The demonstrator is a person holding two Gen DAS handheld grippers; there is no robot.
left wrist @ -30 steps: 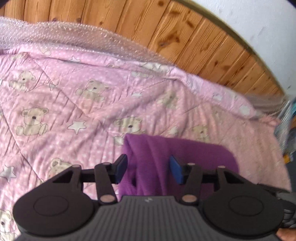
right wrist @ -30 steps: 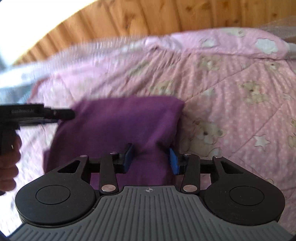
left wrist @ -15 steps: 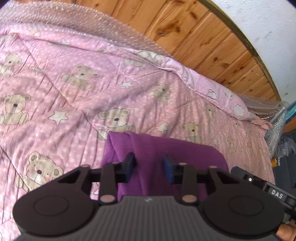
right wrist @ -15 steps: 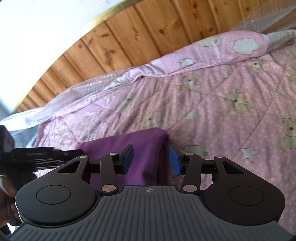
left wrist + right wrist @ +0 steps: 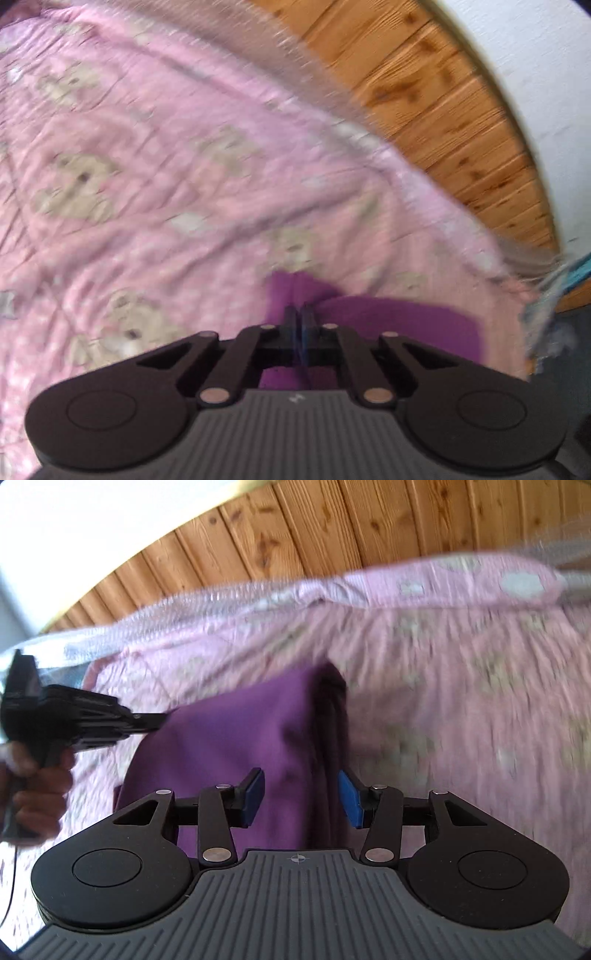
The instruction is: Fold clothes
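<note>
Folded purple knit garment (image 5: pixel 236 738), soft and thick, lying on a pink quilted bedspread (image 5: pixel 155 192) printed with teddy bears and stars, toward the near edge of the bed. Beyond the bed's far edge, a wood-panelled wall (image 5: pixel 295 535). Both views blurred by motion.

Left tongs (image 5: pixel 300 314) clenched, jaws having just been closing onto the garment's left edge; a ridge of purple cloth bunched up at the tips, apparently pinched. Seen from the right wrist view as a black tool reaching in to the garment's left corner, gripped by a person's hand (image 5: pixel 35 779).

Right tongs (image 5: pixel 301 797) released, blue pads (image 5: pixel 255 794) standing apart, straddling the garment's thick right-hand fold, pressing nothing.

Step in hand, by judgement: taking hold of both sides of the garment ahead of another fold. Left side seems secured; right side not yet.

Next move likely calling for the right tongs to sink over the right edge, clamp through all the layers, then lift level with the left so the stack does not slip apart.
</note>
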